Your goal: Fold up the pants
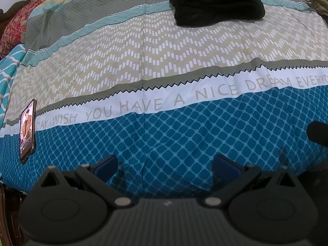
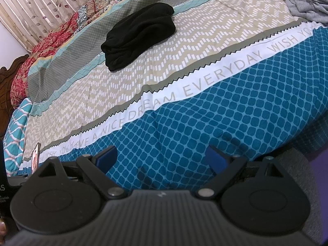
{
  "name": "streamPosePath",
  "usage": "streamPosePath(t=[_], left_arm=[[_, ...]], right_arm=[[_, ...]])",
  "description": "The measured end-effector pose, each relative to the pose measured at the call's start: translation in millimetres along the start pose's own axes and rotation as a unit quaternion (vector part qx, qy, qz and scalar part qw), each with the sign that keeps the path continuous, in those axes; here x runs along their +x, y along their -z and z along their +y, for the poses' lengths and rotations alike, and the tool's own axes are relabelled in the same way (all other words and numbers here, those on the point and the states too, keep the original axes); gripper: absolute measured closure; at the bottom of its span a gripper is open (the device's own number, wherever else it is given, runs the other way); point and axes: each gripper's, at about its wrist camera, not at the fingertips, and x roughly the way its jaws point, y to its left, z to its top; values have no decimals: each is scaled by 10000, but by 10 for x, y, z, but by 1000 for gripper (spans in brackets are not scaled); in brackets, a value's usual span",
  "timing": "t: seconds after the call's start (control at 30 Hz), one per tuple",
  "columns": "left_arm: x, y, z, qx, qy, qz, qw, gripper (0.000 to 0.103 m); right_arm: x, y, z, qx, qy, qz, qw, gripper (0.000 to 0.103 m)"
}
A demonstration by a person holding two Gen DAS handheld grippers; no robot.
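Black pants (image 1: 217, 2) lie folded in a compact bundle on the far part of the bed; they also show in the right wrist view (image 2: 139, 34). My left gripper (image 1: 165, 166) is open and empty, held over the blue band near the bed's front edge, far from the pants. My right gripper (image 2: 162, 157) is open and empty too, over the same blue band. Both have blue pads (image 1: 106, 166) (image 2: 215, 157) spread wide apart.
The patterned bedsheet (image 1: 164, 65) covers the bed. A phone (image 1: 27, 130) with a lit screen lies at the left. A grey garment (image 2: 307, 2) is heaped at the far right. A red floral quilt (image 2: 47, 43) and curtains (image 2: 41, 2) are at the far left.
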Motion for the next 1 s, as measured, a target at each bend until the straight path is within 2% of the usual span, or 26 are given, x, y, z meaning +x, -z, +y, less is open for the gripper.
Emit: streamPosePath(t=[0.8, 1.0], left_arm=[[31, 21, 16, -2, 71, 92, 9999, 0], [-10, 15, 22, -2, 119, -45, 9999, 0]], right_arm=[[8, 23, -3, 13, 4, 19, 10000, 8], [8, 23, -4, 12, 6, 19, 10000, 8]])
